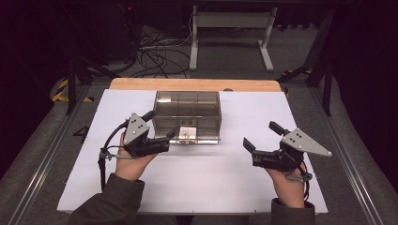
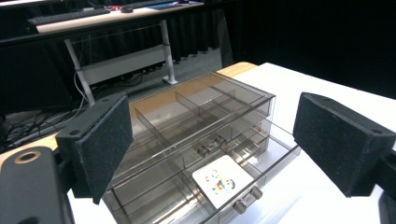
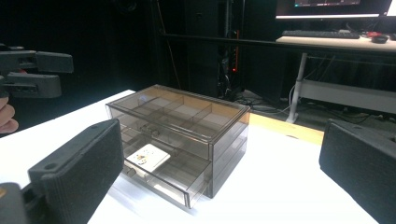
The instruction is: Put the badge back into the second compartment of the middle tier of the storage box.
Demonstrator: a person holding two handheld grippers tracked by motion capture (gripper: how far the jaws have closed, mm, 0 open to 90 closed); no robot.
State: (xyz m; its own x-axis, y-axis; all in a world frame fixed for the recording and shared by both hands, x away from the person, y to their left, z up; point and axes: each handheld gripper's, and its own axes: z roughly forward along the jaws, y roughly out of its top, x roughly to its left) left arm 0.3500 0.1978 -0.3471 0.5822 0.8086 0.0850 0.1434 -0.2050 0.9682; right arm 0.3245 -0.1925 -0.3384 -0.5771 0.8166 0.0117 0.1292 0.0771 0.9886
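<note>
Smoked clear drawer box (image 1: 187, 114) at the table's (image 1: 211, 178) far middle — lower drawer (image 2: 196, 196) pulled out, a white card (image 2: 220, 181) inside. Left gripper (image 1: 172, 133) just beside the drawer front, jaws spread, nothing between them. Right gripper (image 1: 248, 146) well apart — jaws spread, empty.

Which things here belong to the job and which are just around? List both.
In the job:
- drawer box
- open bottom drawer
- white card in that drawer
- left gripper, open
- right gripper, open

Just around:
- white stand
- floor cables
</note>
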